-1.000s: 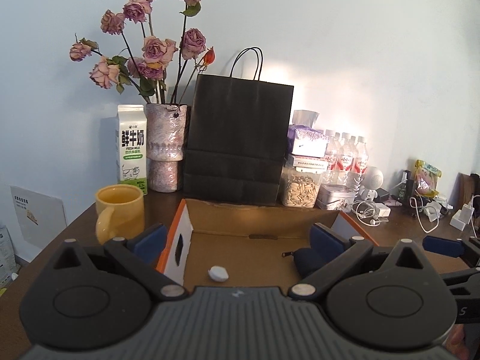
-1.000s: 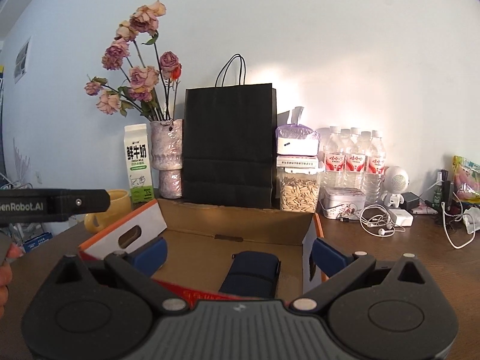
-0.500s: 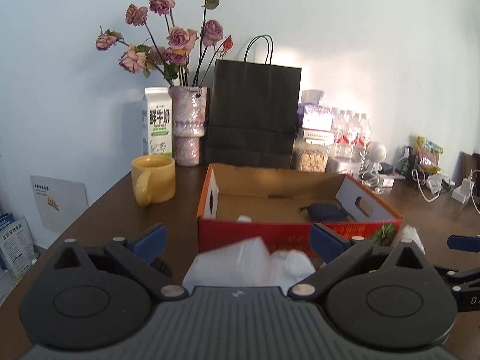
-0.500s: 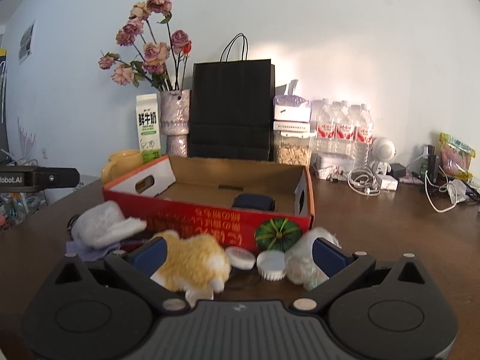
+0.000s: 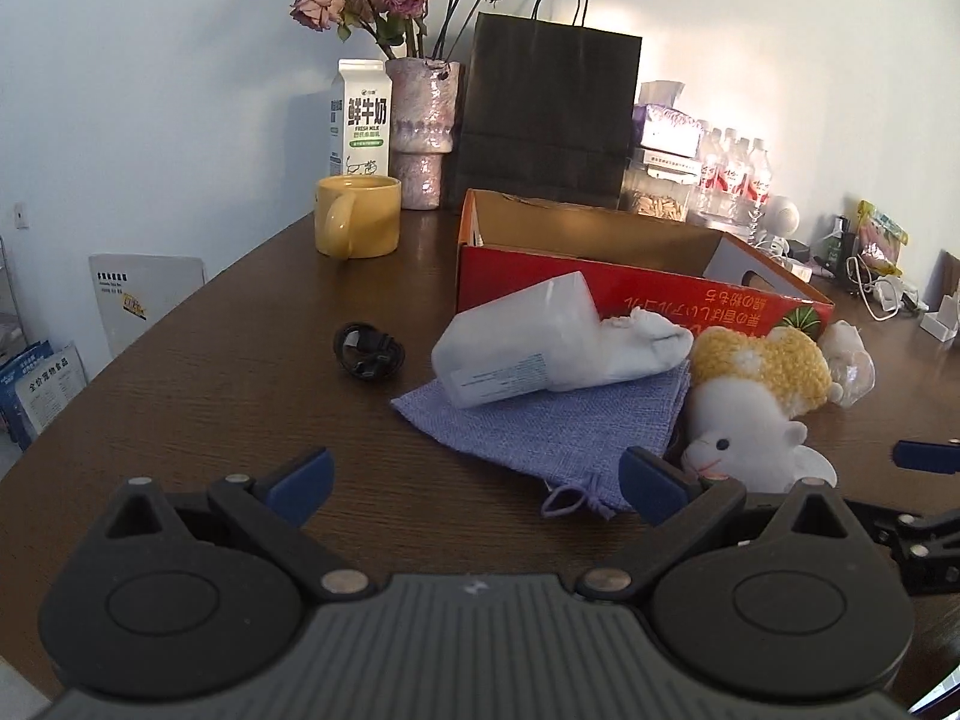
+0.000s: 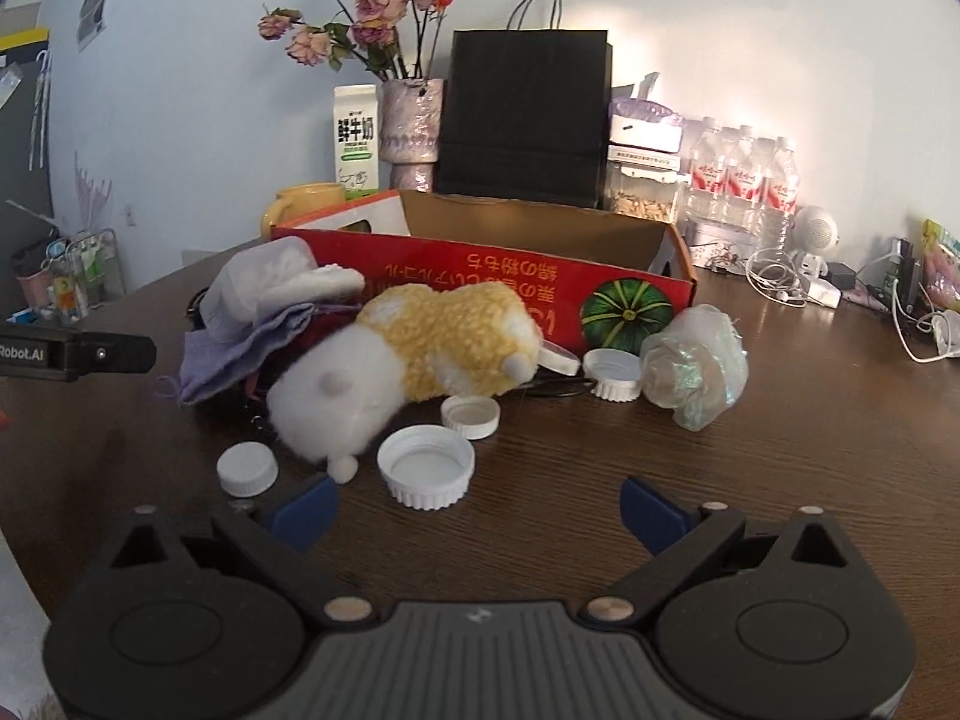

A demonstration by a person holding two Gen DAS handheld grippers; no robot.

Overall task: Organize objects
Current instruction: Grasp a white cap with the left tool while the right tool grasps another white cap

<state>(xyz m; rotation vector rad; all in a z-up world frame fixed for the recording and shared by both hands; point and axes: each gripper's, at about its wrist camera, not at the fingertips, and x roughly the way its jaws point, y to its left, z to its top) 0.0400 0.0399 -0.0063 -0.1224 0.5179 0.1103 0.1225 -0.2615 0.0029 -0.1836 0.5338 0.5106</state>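
Note:
A red cardboard box (image 5: 636, 282) (image 6: 480, 276) stands open on the brown table. In front of it lie a yellow and white plush sheep (image 5: 750, 396) (image 6: 420, 354), a purple cloth pouch (image 5: 540, 420) (image 6: 234, 342), a white plastic bag with a sock (image 5: 528, 342), a crumpled clear wrapper (image 6: 693, 366), several white lids (image 6: 426, 474) and a black cable coil (image 5: 369, 352). My left gripper (image 5: 474, 483) is open and empty, just short of the pouch. My right gripper (image 6: 474, 507) is open and empty, just short of the largest lid.
A yellow mug (image 5: 357, 216), milk carton (image 5: 360, 120), flower vase (image 5: 423, 132) and black paper bag (image 5: 546, 114) stand behind the box. Water bottles (image 6: 744, 180), a jar of seeds, cables and chargers (image 6: 798, 288) crowd the back right.
Both grippers have pulled back from over the box towards the table's near edge. The loose objects in front of the box have come into view. Both stay open and empty.

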